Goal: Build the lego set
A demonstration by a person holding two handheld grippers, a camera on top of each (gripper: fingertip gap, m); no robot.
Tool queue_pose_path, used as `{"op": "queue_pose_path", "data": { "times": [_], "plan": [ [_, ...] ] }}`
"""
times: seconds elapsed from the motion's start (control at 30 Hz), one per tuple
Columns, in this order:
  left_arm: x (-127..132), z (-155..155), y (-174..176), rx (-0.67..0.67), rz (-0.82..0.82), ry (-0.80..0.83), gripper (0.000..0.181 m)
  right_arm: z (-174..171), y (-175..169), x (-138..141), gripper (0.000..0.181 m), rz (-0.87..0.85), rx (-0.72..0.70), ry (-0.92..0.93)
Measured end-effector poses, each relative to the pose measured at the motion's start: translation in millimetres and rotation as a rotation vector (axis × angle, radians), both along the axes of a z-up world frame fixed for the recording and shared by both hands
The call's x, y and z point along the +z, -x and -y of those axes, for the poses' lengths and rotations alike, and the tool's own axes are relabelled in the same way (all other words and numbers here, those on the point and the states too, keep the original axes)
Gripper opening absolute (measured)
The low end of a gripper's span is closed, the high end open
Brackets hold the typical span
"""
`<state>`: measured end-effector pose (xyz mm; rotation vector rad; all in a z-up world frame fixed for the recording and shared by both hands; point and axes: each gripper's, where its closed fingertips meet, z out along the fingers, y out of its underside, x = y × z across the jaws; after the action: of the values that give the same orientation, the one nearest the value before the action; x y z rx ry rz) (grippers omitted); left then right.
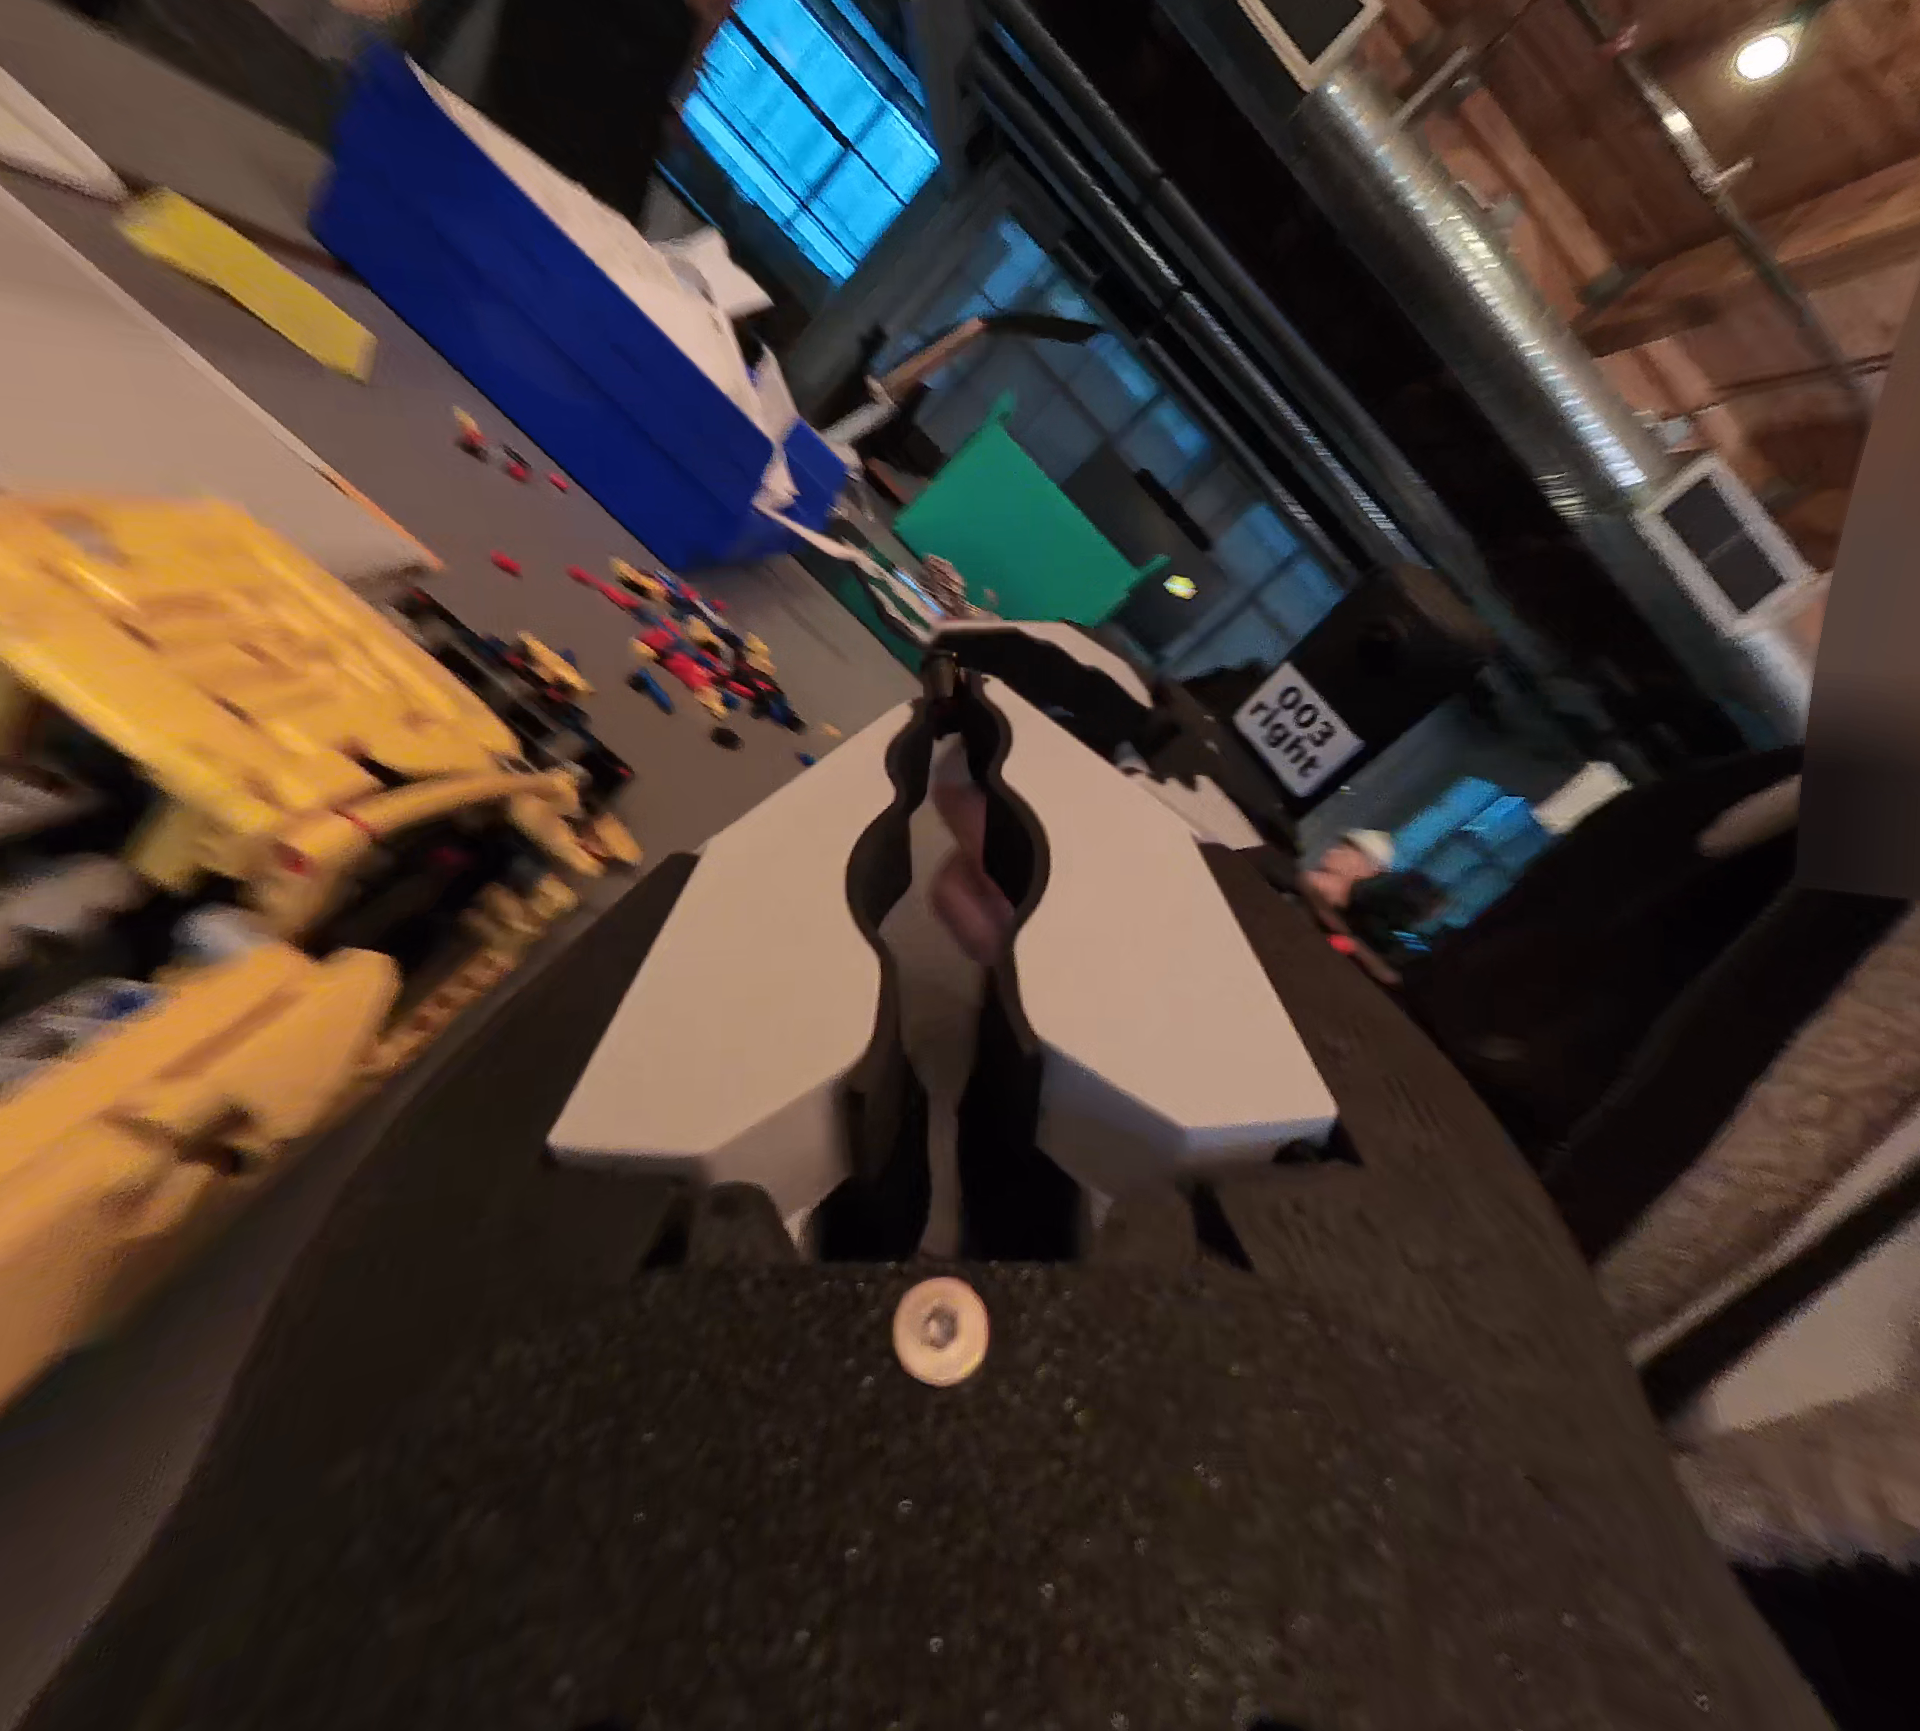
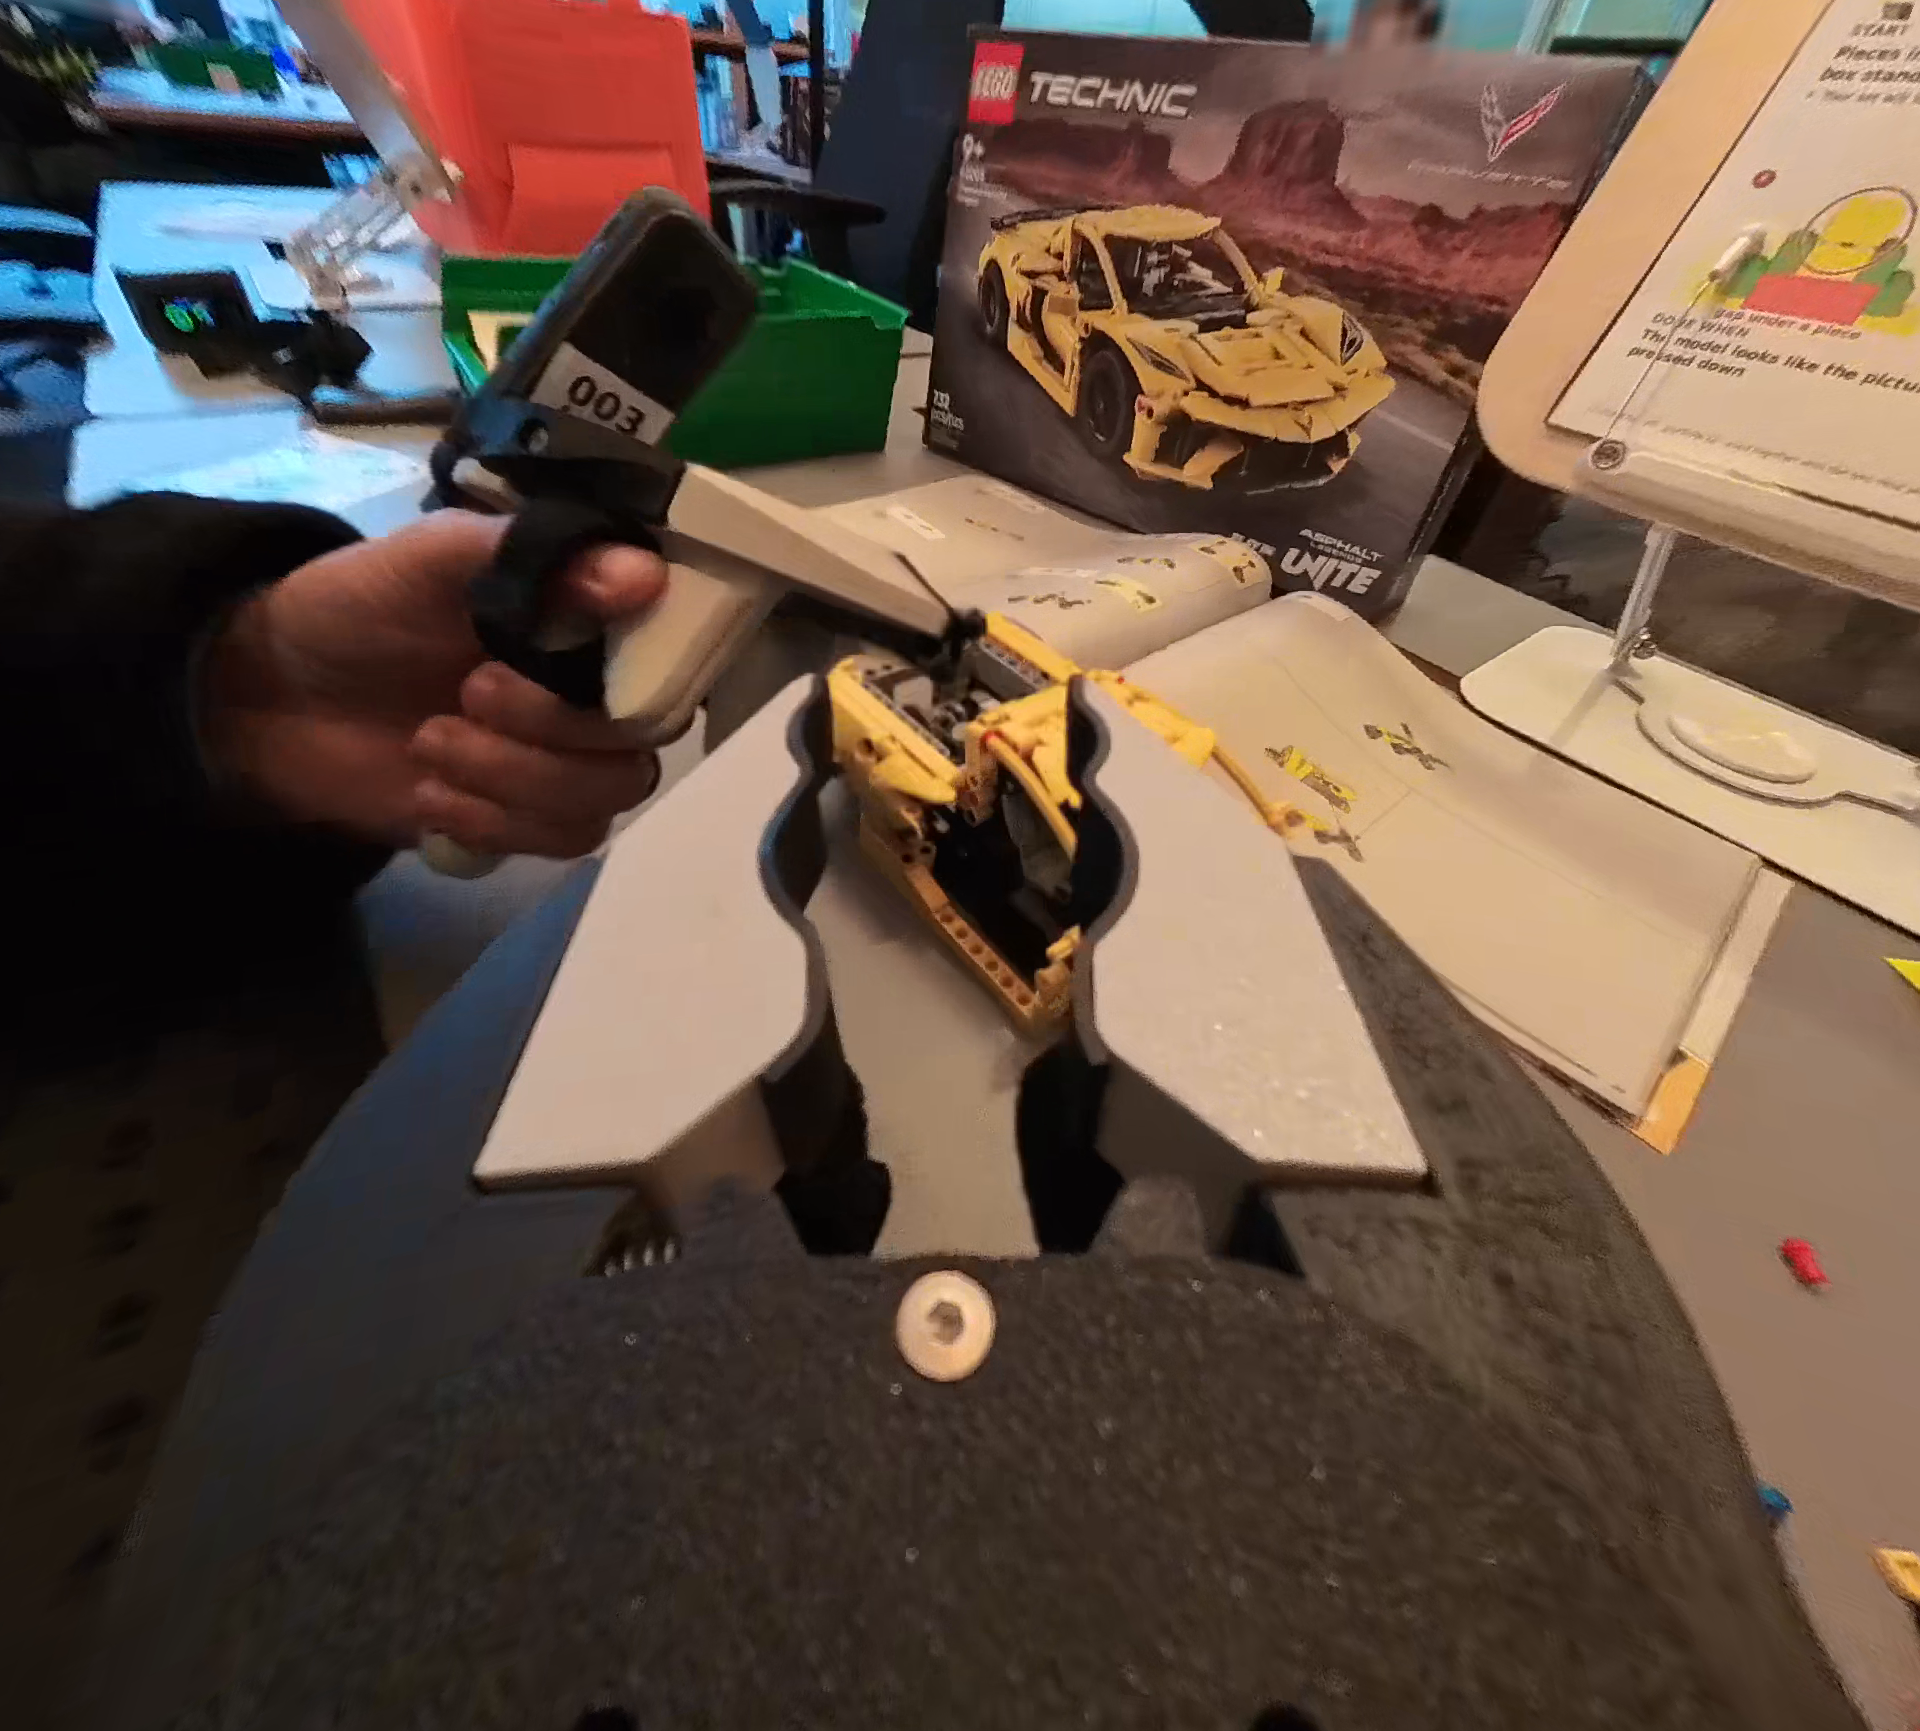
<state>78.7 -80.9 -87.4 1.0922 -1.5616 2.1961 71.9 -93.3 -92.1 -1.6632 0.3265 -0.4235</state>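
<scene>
In the right wrist view, my right gripper [image 2: 945, 705] is shut on the partly built yellow lego car [image 2: 935, 850], one grey finger on each side. A person's hand [image 2: 416, 694] holds the left gripper [image 2: 951, 627], which comes in from the left. Its tips are shut on a small black piece [image 2: 930, 606] that touches the top of the car. In the left wrist view the left gripper [image 1: 940, 715] is closed, with the small dark piece [image 1: 943, 679] at its tips. The yellow car [image 1: 260, 694] is a blur at the left. Loose pieces [image 1: 707, 642] lie on the grey table.
The lego box [image 2: 1247, 310] stands behind the car, on an open instruction booklet [image 2: 1455, 902]. A sheet on a stand [image 2: 1766, 227] is at the right. A green bin [image 2: 800, 362] and an orange bag [image 2: 540, 92] are at the back left. A blue bin [image 1: 540, 299] and a yellow plate [image 1: 249, 279] show in the left wrist view. Both grippers' tips are close together, under 4 cm apart.
</scene>
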Motion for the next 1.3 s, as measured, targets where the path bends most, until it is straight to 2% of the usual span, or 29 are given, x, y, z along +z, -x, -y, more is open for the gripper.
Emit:
{"op": "queue_pose_path", "data": {
  "times": [0.07,0.23,0.37,0.47,0.57,0.63,0.73,0.8,1.0,1.3],
  "plan": [
    [11.1,-24.7,-13.8,0.121,0.114,-0.078,0.006,1.0,-7.5,10.3,0.047,-0.049,0.018,-0.023],
    [37.5,-97.3,-44.4,0.462,0.391,-0.261,0.007,-21.1,-31.7,27.5,0.038,-0.194,0.126,0.013],
    [37.8,-167.2,-71.3,0.743,0.477,-0.406,0.007,-42.4,-57.2,35.6,0.036,-0.304,0.201,-0.006],
    [29.6,-203.0,-82.0,0.865,0.457,-0.472,0.006,-37.7,-91.0,29.3,0.035,-0.293,0.102,-0.051],
    [21.7,-208.8,-83.8,0.867,0.449,-0.521,0.006,-12.6,-121.2,7.4,0.036,-0.264,-0.067,-0.101],
    [13.5,-205.1,-87.1,0.836,0.426,-0.535,0.007,6.3,-132.4,-14.0,0.04,-0.309,-0.147,-0.083],
    [-1.5,-196.2,-90.6,0.745,0.364,-0.543,0.006,22.2,-143.2,-20.9,0.038,-0.32,-0.193,-0.08],
    [-13.0,-195.6,-93.4,0.721,0.301,-0.564,0.007,28.4,-152.3,-23.1,0.044,-0.337,-0.238,-0.102],
    [-33.4,-213.3,-100.8,0.751,0.191,-0.611,0.007,34.4,-159.8,-40.0,0.04,-0.382,-0.256,-0.093],
    [-44.9,-205.4,-103.6,0.684,0.151,-0.571,0.007,42.7,-167.7,-49.7,0.034,-0.43,-0.268,-0.121]
  ]
}}
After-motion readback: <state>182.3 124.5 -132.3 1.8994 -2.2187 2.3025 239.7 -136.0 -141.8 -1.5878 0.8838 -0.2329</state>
